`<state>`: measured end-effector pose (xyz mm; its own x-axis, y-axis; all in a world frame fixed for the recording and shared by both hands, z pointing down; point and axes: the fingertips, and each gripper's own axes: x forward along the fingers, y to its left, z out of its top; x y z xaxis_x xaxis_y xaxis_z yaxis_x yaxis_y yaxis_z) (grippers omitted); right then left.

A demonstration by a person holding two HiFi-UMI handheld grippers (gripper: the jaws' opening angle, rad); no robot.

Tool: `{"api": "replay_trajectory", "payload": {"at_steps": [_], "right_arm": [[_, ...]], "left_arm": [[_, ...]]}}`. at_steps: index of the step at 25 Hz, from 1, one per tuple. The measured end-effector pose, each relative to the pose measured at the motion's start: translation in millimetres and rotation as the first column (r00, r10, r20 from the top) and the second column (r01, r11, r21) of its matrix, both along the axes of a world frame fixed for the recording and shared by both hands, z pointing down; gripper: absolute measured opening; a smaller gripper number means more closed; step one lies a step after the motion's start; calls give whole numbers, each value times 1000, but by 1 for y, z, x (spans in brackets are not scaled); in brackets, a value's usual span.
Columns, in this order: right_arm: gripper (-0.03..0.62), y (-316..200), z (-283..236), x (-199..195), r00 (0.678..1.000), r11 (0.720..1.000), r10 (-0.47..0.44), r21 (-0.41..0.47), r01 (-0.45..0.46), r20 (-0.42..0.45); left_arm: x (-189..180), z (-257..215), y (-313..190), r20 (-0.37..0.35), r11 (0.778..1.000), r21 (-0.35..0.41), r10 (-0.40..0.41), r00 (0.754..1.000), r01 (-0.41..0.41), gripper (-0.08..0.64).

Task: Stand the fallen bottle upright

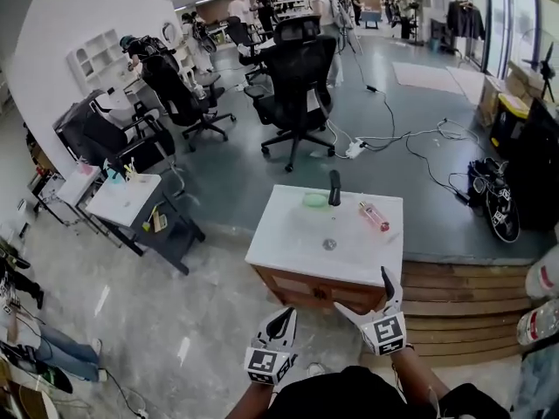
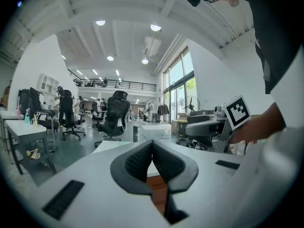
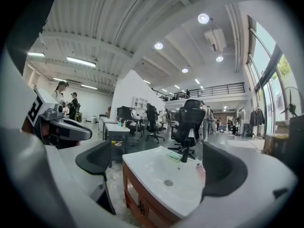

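A pink bottle (image 1: 374,216) lies on its side on the right part of the white sink top (image 1: 288,243). In the right gripper view the bottle (image 3: 201,171) shows partly behind the right jaw. Near the back edge stand a black faucet (image 1: 334,188) and a green soap dish (image 1: 315,201). My right gripper (image 1: 362,291) hangs open just before the sink's front right corner, with nothing in it. My left gripper (image 1: 285,317) is shut and empty, lower and left, in front of the wooden cabinet; its pads (image 2: 142,160) touch.
A small white table (image 1: 122,199) with bottles stands at the left. Black office chairs (image 1: 297,85) and floor cables (image 1: 393,138) lie behind the sink. A wooden step (image 1: 454,295) runs along the right. People stand far back.
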<state>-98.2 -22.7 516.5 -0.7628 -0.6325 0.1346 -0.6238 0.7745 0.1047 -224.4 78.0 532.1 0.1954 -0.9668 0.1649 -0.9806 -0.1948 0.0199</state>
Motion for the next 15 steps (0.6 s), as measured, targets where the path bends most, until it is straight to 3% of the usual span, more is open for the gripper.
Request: {"api": "replay_trajectory", "payload": {"at_steps": [9, 15], "right_arm": [[598, -44, 6, -13, 995, 995, 95, -21, -95, 12], [598, -102, 11, -16, 989, 989, 143, -51, -141, 41]], "left_arm": [[-19, 14, -56, -37, 997, -15, 81, 996, -81, 18], [-33, 16, -108, -34, 994, -15, 106, 994, -106, 18]]}}
